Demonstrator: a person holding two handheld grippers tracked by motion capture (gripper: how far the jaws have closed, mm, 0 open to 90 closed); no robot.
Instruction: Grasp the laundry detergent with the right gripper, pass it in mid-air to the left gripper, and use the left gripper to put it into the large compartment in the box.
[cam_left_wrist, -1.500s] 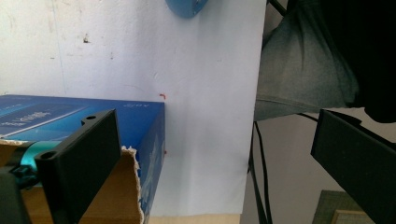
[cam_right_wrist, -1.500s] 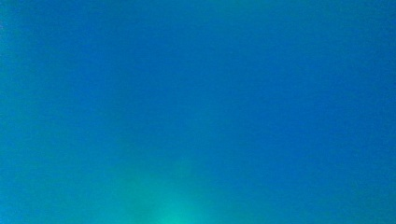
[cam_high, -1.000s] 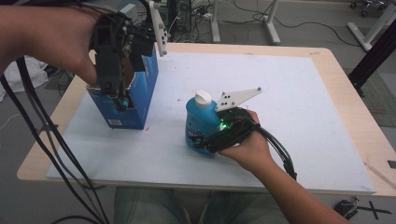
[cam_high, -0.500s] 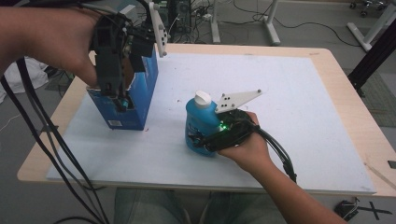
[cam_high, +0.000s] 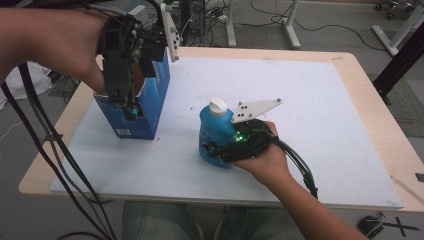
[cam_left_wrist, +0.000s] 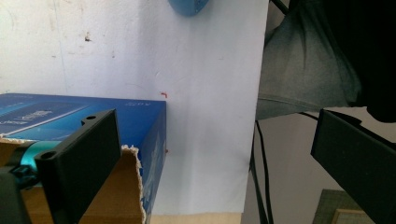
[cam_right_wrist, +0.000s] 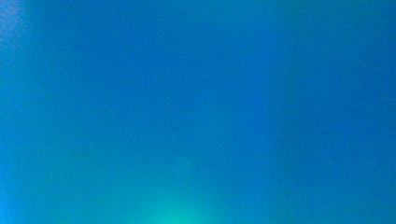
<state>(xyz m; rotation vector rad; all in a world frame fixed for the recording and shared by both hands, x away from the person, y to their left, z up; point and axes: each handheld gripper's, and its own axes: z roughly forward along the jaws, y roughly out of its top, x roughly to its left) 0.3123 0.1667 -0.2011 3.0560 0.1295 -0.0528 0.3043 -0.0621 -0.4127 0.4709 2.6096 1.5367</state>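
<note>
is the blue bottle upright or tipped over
Upright: the blue bottle stands on the white mat, white cap on top, right claw around its lower body.

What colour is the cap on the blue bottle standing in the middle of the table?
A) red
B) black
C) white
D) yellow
C: in the high view the blue bottle stands upright on the white mat with a round white cap on top.

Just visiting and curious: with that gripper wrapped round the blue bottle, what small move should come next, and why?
Probably lift the blue plastic bottle with the white cap slightly. The right gripper has just been closing around its base, and the open blue cardboard box stands nearby, its torn flap edge by the open left gripper.
</note>
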